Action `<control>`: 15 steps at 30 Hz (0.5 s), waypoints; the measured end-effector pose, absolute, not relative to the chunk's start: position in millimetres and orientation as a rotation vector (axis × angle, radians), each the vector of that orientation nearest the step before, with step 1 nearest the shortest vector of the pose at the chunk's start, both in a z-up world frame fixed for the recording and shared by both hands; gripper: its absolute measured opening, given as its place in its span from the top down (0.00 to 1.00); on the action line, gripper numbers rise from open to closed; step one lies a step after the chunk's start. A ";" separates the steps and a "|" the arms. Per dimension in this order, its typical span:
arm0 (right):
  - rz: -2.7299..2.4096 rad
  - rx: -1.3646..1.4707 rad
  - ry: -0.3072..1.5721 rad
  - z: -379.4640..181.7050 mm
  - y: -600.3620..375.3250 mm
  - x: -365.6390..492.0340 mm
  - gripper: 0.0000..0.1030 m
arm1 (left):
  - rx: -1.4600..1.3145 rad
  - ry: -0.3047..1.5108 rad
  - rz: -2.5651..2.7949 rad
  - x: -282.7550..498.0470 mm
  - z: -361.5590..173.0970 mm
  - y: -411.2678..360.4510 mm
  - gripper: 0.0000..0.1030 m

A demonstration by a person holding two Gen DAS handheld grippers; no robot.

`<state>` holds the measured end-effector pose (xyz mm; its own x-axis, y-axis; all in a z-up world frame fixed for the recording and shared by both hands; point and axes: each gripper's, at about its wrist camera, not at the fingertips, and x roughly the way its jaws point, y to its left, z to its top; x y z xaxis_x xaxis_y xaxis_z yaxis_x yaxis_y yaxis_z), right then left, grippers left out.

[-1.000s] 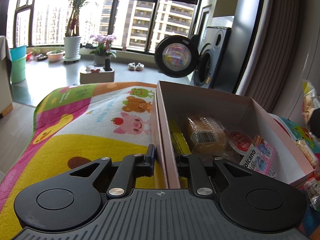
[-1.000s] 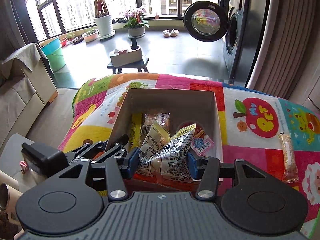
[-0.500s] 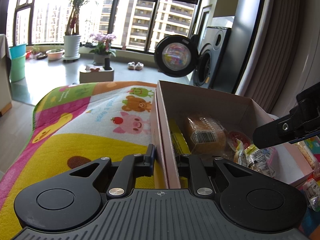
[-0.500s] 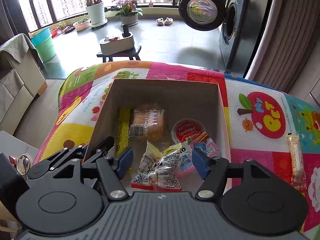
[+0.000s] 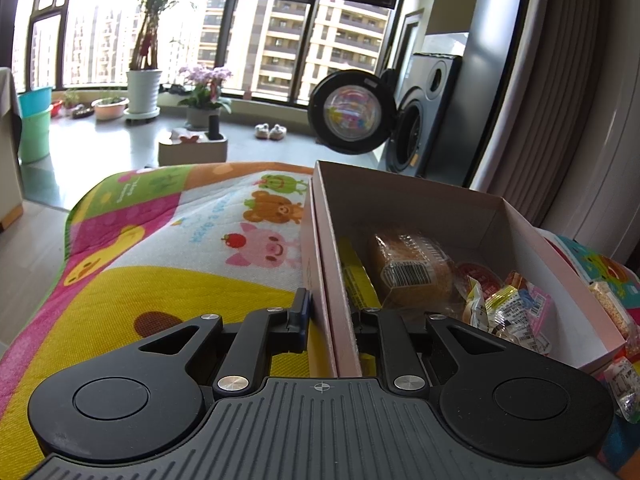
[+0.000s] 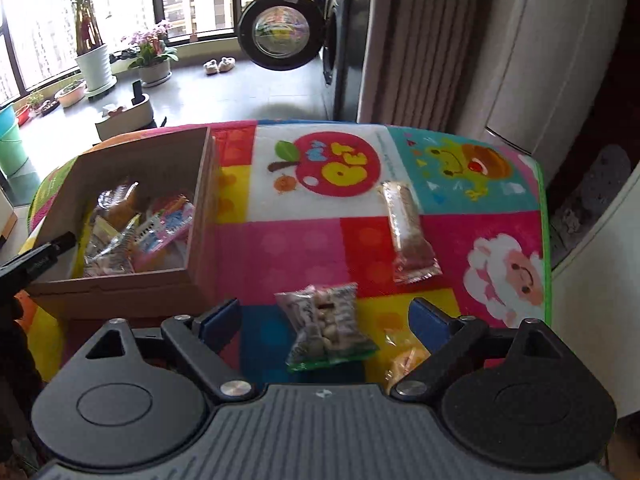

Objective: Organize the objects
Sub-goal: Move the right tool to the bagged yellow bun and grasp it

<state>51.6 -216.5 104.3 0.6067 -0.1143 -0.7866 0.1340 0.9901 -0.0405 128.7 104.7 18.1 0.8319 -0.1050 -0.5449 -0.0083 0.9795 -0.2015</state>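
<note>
- Between the spread fingers of the right gripper (image 6: pixel 326 322), slightly toward 12 o'clock, lies a clear snack packet with a green hem (image 6: pixel 326 330), flat on the colourful mat (image 6: pixel 304 248); its long axis runs roughly 12 to 6, along the fingers' reach.
- At 1 o'clock from that packet, well apart, a long brown bar wrapper (image 6: pixel 408 236) also lies about 12 to 6, tilted slightly.
- At 4 o'clock, just beside the right finger, an orange packet (image 6: pixel 402 364) is partly hidden.
- At 10 o'clock sits the cardboard box (image 6: pixel 202 200), already holding several snacks.
- Judged from this, the right gripper is the nearer one; a short advance and a closing of the fingers across the packet's short width should do.
- On the box's left wall (image 5: pixel 326 264), the left gripper (image 5: pixel 330 318) pinches the cardboard, one finger outside and one inside, steadying it.
</note>
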 end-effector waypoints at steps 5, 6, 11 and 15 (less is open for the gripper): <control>-0.258 0.111 0.907 88.8 -268.8 18.0 0.12 | -0.197 0.585 -0.051 127.8 16.8 102.2 0.84; -0.277 0.131 0.910 86.3 -277.3 12.8 0.12 | -0.197 0.586 -0.051 127.8 16.8 102.2 0.84; -0.314 0.282 0.951 63.0 -309.5 0.4 0.11 | -0.196 0.585 -0.050 127.8 16.6 102.5 0.84; -0.277 0.350 0.984 43.5 -308.0 11.0 0.11 | -0.191 0.589 -0.048 128.6 15.0 102.0 0.84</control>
<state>11.0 -308.0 43.5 0.5264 -0.0700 -0.8474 0.3825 0.9096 0.1624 128.6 102.0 15.0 0.8309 -0.0996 -0.5474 -0.0096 0.9811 -0.1930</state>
